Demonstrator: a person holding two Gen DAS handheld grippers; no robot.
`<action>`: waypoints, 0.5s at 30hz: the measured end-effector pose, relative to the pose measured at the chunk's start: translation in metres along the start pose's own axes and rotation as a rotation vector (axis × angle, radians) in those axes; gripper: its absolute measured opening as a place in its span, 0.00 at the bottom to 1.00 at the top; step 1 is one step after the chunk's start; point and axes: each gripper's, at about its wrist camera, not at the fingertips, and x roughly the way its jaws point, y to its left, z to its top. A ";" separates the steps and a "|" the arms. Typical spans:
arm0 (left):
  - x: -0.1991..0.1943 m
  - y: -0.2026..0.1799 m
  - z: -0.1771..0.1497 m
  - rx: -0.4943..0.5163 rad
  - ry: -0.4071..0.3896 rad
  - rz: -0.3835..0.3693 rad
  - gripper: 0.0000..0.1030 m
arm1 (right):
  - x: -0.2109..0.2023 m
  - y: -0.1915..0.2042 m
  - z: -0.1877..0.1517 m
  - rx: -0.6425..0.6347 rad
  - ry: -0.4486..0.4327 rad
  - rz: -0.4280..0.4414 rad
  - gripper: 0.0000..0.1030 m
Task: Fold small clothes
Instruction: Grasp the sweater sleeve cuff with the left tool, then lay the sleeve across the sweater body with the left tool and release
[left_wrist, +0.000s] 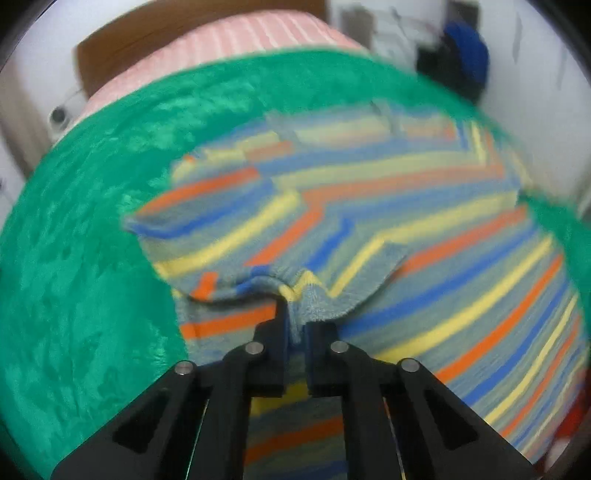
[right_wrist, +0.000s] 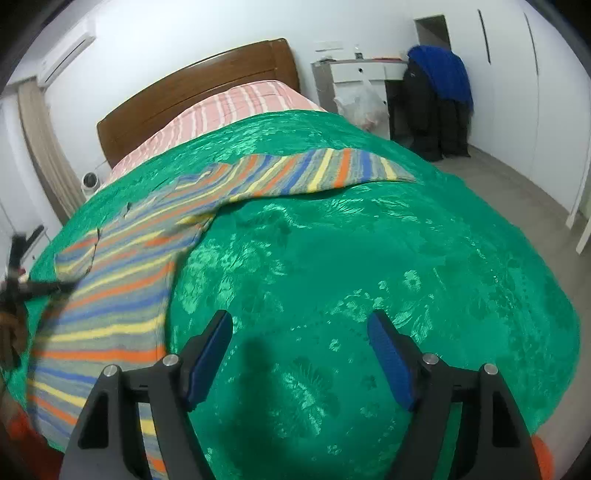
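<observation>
A striped sweater (left_wrist: 406, 206) in grey, blue, yellow and orange lies on a green bedspread (left_wrist: 85, 266). My left gripper (left_wrist: 295, 328) is shut on a folded edge of the sweater and holds it over the garment's body. In the right wrist view the sweater (right_wrist: 122, 277) lies to the left, with one sleeve (right_wrist: 325, 170) stretched out to the right. My right gripper (right_wrist: 299, 332) is open and empty above bare bedspread (right_wrist: 369, 258), to the right of the sweater. The left gripper (right_wrist: 37, 286) shows at the far left edge, at the sweater's edge.
The bed has a pink striped sheet (right_wrist: 236, 103) and a wooden headboard (right_wrist: 199, 85) at the far end. A white desk (right_wrist: 365, 72) with a plastic bag and a chair draped in blue and black clothes (right_wrist: 439, 99) stand at the back right. Grey floor lies right of the bed.
</observation>
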 end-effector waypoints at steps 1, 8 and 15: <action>-0.011 0.009 0.001 -0.050 -0.036 0.008 0.05 | 0.000 0.001 -0.002 -0.009 -0.005 -0.005 0.73; -0.080 0.180 -0.020 -0.686 -0.225 0.153 0.04 | -0.001 -0.002 -0.005 -0.001 -0.020 0.005 0.75; -0.045 0.278 -0.080 -1.074 -0.095 0.075 0.04 | 0.002 0.005 -0.008 -0.027 -0.023 -0.005 0.80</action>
